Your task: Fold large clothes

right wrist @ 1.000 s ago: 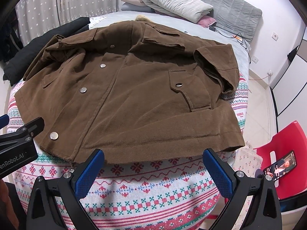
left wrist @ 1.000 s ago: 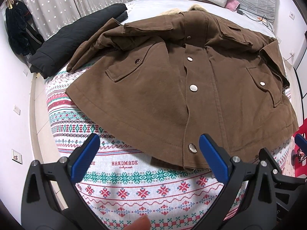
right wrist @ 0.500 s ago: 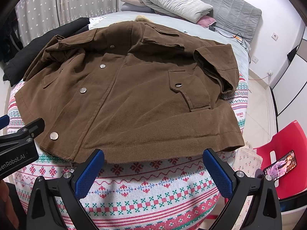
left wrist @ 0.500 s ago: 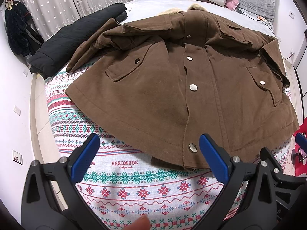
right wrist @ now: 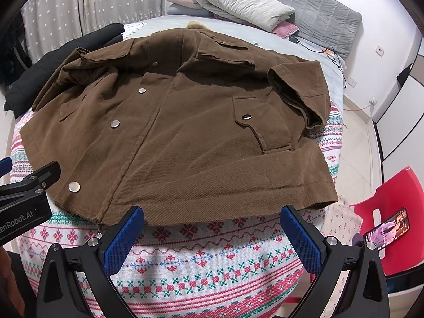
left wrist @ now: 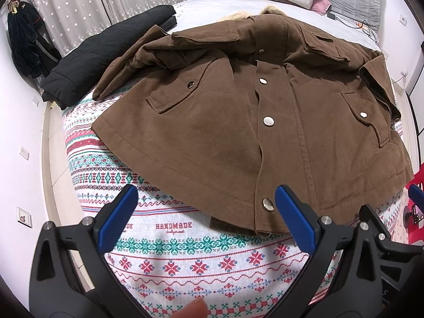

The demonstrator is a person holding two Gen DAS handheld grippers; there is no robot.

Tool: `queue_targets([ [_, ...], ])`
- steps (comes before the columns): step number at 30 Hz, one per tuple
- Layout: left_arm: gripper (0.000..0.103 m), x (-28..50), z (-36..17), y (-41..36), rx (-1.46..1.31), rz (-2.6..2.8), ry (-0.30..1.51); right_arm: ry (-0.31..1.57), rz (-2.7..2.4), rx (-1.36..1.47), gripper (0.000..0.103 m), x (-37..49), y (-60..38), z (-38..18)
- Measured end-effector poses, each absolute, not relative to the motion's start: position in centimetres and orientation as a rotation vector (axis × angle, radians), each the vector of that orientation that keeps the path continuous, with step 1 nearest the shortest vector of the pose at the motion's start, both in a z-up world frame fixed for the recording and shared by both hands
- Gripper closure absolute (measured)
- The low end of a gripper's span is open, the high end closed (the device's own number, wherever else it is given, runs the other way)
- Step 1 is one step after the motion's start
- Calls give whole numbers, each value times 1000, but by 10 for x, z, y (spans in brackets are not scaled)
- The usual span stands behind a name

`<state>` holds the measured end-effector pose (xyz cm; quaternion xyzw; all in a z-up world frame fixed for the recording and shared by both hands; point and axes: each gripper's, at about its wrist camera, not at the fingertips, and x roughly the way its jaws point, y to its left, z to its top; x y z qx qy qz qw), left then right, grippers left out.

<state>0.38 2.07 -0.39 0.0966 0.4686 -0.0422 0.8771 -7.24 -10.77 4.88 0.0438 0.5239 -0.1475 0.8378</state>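
Jacket [left wrist: 238,122] lies on patterned blanket [left wrist: 185,254] over bed; both claws [left wrist: 206,212] [right wrist: 212,233] gape wide, empty.

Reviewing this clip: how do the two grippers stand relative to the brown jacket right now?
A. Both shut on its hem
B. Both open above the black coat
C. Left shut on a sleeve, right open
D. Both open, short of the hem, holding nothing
D: the left gripper and right gripper both show spread blue fingers over the patterned blanket, short of the brown jacket.
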Motion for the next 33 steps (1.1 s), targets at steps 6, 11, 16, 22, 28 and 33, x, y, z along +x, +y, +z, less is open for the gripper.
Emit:
queue_targets([
  [6, 0, 5, -4, 21, 204, -89, 978, 1108, -311, 90, 0, -72, -108, 49],
  [11, 0, 4, -4, 21, 207, -89, 981, 1110, -312, 90, 0, -72, -107, 49],
  [16, 0, 6, -5, 25, 201, -80, 979, 1107, -307, 85, 0, -72, -104, 48],
  [22, 0, 16, -13, 35, 167, -99, 967, 1090, -269, 90, 0, -71, -102, 46],
  [28, 0, 42, -13, 64, 97, -132, 988, 1042, -209, 136, 0, -67, -114, 33],
  [33, 0, 66, 7, 92, 111, -106, 929, 1002, -229, 146, 0, -59, -133, 31],
])
